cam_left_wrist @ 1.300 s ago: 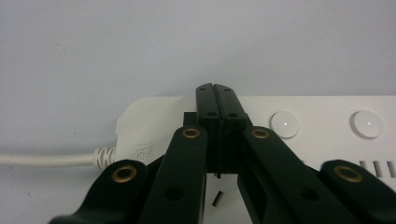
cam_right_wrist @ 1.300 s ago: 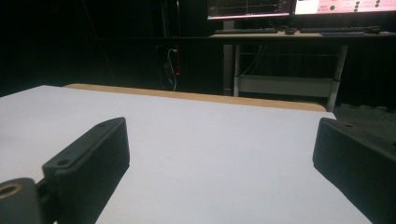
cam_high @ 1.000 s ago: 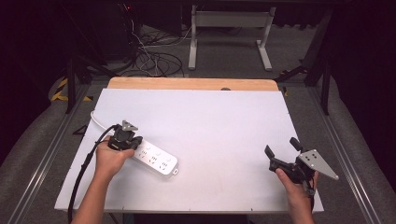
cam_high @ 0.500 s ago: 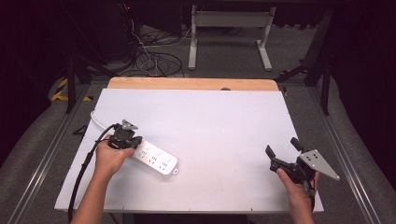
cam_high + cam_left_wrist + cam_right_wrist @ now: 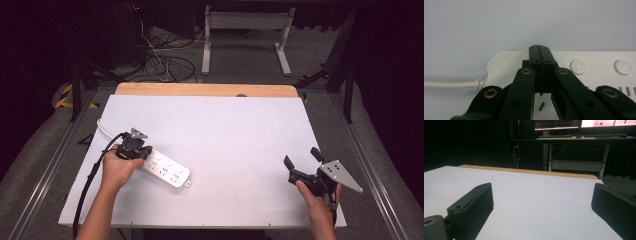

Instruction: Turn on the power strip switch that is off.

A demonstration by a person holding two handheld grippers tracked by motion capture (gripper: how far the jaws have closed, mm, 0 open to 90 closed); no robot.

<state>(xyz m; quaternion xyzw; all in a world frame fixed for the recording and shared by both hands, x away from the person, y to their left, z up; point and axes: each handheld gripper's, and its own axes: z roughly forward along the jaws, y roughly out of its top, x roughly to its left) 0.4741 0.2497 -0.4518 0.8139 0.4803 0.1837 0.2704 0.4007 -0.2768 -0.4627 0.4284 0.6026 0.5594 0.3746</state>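
White laminate covers the table [image 5: 240, 130], with a strip of bare wood along its far edge [image 5: 205, 89]; this is the largest thing, and most of its surface is free. The whole middle and the far half give wide room for moving; only the near-left part is occupied. To the left, the right and the near side the board ends above grey floor, so a thing pushed too far there could fall, I think.

The white power strip [image 5: 167, 171] lies flat on the near-left part, set diagonally, with its cord [image 5: 102, 129] going out toward the left edge; its free end points to the middle of the table, well away from every edge. In the left gripper view, two round buttons [image 5: 578, 66] are visible on its top face.

The left gripper [image 5: 134, 148] is at the cord end of the strip; its jaws are pressed together with no gap, and the tips rest on or just over the top face; I cannot tell if they really push it. The right gripper [image 5: 303, 161] hovers near the right edge, well apart from the strip, jaws spread wide and empty.

By my judgement the work is in an early stage: the strip is only contacted at one end, nothing is plugged in, and the right gripper has not yet joined.
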